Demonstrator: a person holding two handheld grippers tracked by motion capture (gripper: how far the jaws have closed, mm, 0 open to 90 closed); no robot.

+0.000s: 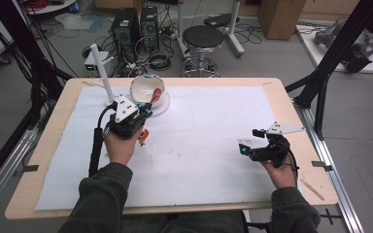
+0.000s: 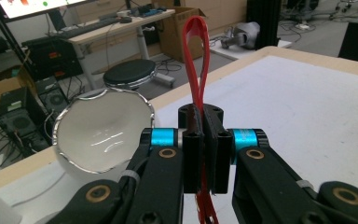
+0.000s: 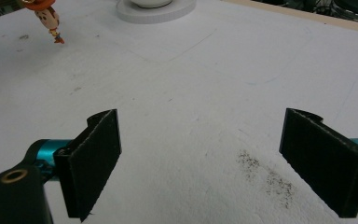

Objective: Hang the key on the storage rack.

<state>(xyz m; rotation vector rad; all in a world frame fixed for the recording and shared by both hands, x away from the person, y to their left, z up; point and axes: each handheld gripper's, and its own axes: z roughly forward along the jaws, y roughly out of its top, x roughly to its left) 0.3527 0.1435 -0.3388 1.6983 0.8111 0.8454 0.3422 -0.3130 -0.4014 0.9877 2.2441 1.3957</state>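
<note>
- Your left gripper [image 2: 204,154] is clamped on the red strap [image 2: 196,60]; loop sticks up past the tips, small figure [image 1: 143,136] hangs below.
- White bowl [image 2: 100,130] just ahead-left.
- Right gripper [image 3: 200,158] wide open over the worktop [image 3: 205,84].

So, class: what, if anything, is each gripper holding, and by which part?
Left gripper: shut on the red strap of a small toy figure, mid-loop. Right gripper: open, holding nothing.

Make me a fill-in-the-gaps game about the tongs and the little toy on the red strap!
1. The left tongs are shut on a ____ strap.
2. The right tongs are wide ____ over the white sheet.
3. A small toy figure dangles below the ____ tongs.
4. Near the left tongs stands a white ____.

Missing words: red; open; left; bowl
</note>
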